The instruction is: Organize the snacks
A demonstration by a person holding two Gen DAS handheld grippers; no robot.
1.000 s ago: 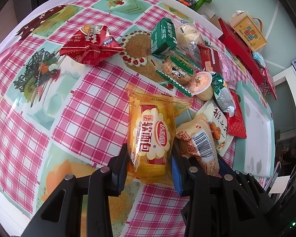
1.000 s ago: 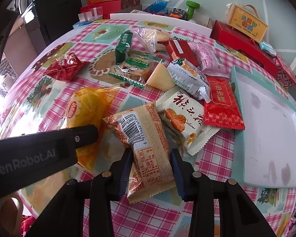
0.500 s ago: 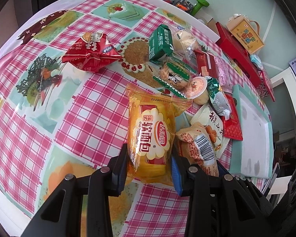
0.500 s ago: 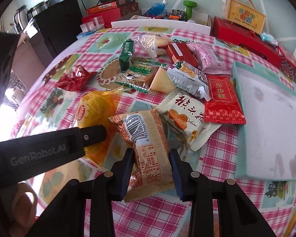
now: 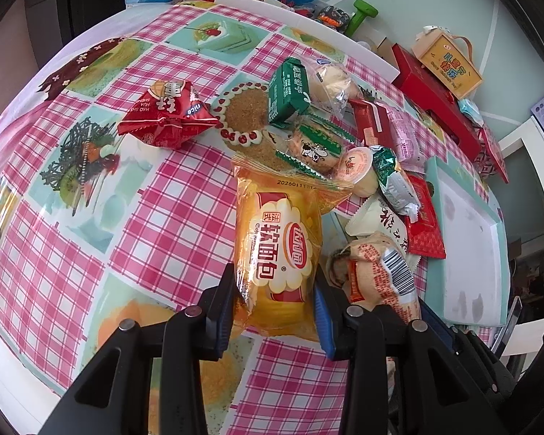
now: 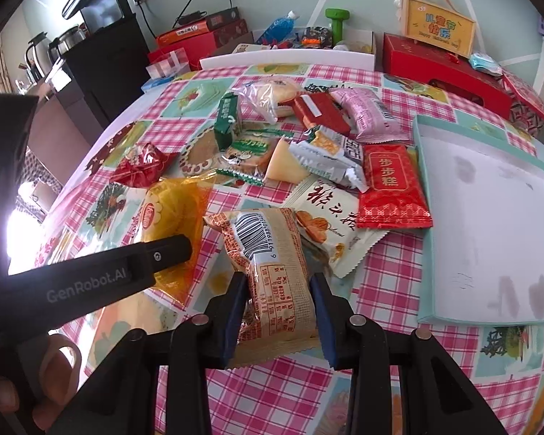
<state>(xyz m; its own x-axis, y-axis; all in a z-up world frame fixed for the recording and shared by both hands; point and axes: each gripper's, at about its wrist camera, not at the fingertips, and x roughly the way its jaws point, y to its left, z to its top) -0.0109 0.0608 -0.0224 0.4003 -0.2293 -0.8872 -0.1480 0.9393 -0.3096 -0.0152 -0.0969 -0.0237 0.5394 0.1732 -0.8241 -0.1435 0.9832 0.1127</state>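
Gripping the yellow bread pack (image 5: 277, 253), your left tongs (image 5: 273, 304) pinch its near end; your right tongs (image 6: 277, 311) clench the tan barcode packet (image 6: 272, 275) just beside it. Both packs sit at the near edge of the snack pile (image 6: 322, 152). The empty teal tray (image 6: 489, 217) lies right; bare checked table (image 5: 90, 217) opens left.

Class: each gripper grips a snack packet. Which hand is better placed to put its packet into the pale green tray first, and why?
The right. The right gripper holds the beige barcode packet beside the pale green tray, while the left gripper, clamping the yellow bread packet, sits farther away.
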